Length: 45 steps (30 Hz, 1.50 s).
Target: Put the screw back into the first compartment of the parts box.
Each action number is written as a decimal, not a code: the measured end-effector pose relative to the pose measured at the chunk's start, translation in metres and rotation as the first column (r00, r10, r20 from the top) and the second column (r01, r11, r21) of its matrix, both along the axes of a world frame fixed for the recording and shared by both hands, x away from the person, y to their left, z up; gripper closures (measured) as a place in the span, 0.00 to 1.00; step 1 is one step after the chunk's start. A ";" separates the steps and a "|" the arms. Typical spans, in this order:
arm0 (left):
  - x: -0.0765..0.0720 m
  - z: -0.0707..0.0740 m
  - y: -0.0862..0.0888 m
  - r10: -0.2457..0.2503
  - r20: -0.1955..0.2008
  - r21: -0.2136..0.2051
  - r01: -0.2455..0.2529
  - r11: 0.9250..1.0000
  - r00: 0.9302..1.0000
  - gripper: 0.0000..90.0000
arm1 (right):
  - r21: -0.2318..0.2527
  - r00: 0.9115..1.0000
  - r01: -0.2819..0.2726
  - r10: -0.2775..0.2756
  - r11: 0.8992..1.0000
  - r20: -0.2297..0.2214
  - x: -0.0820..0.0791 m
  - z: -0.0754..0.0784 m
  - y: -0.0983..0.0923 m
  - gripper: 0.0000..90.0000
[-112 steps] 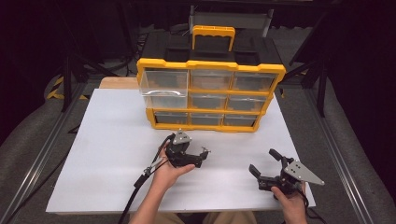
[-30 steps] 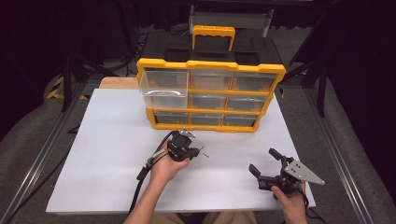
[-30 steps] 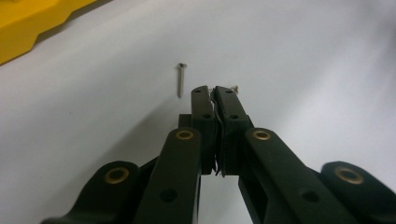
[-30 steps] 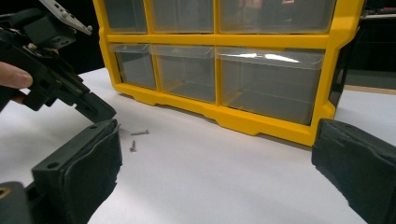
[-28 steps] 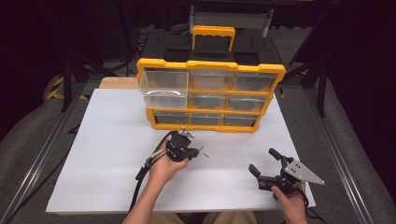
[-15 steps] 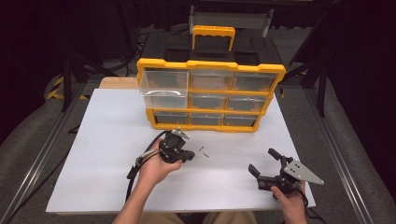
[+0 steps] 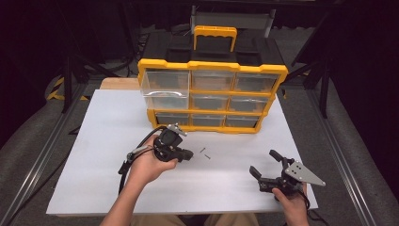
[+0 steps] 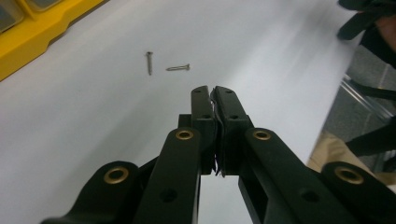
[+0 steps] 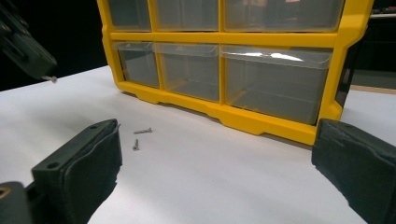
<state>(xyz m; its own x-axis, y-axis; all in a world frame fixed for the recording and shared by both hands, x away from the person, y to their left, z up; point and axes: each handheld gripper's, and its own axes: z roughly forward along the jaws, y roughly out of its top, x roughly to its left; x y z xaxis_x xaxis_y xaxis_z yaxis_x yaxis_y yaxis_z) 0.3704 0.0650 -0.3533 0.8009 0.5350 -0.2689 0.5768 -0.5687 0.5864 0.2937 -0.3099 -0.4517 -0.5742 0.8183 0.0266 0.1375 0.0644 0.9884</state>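
Two small metal screws (image 8: 168, 65) lie before the yellow drawer organizer (image 7: 211, 70), left tongs (image 8: 212, 100) clenched possibly pinching one, right tongs (image 9: 210, 163) released, waiting.

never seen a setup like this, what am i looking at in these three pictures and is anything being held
A person sits at a white table with a hand-held tool in each hand; each ends in two black tongs. One picture comes from a camera above the table. The other two come from cameras riding on each tool, looking along its tongs. The left tongs are shut; in the right tool's picture a small metal tip pokes out of them, probably a screw. The right tongs are open and hold nothing. On the table stand a yellow drawer cabinet, its top left drawer pulled out, and two loose screws.
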 end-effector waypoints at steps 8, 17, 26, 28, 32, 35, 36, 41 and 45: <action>-0.003 0.024 0.004 -0.031 -0.022 0.015 0.031 0.999 0.999 0.98 | 0.001 1.000 0.000 0.000 1.000 0.000 0.000 0.000 0.000 0.03; -0.002 0.056 0.009 -0.050 -0.043 0.026 0.051 0.998 0.998 0.98 | 0.001 1.000 0.000 0.000 1.000 0.002 0.001 0.000 0.000 0.03; 0.000 0.077 0.013 -0.066 -0.073 0.036 0.069 0.997 0.995 0.98 | -0.005 1.000 -0.003 0.003 1.000 0.001 0.001 -0.001 0.000 0.03; 0.000 0.079 0.013 -0.070 -0.072 0.042 0.073 0.996 0.995 0.98 | -0.004 1.000 -0.004 0.004 1.000 0.000 0.001 -0.001 0.000 0.03; 0.000 0.087 0.013 -0.078 -0.079 0.043 0.081 0.996 0.994 0.98 | -0.006 1.000 -0.005 0.005 1.000 0.001 0.001 -0.001 0.001 0.03; 0.000 0.095 0.012 -0.083 -0.083 0.052 0.087 0.995 0.993 0.98 | -0.003 1.000 -0.004 0.004 1.000 -0.003 0.001 -0.001 0.001 0.03; 0.000 0.097 0.012 -0.085 -0.084 0.056 0.090 0.994 0.993 0.98 | -0.005 1.000 -0.004 0.004 1.000 -0.001 0.001 -0.001 0.001 0.03; 0.001 0.109 0.014 -0.079 -0.086 0.065 0.085 0.994 0.993 0.98 | -0.005 1.000 -0.007 0.007 1.000 -0.002 0.001 -0.001 0.001 0.03; 0.003 0.123 0.015 -0.072 -0.088 0.072 0.079 0.994 0.993 0.98 | -0.006 1.000 -0.007 0.007 1.000 -0.005 0.001 -0.001 0.001 0.03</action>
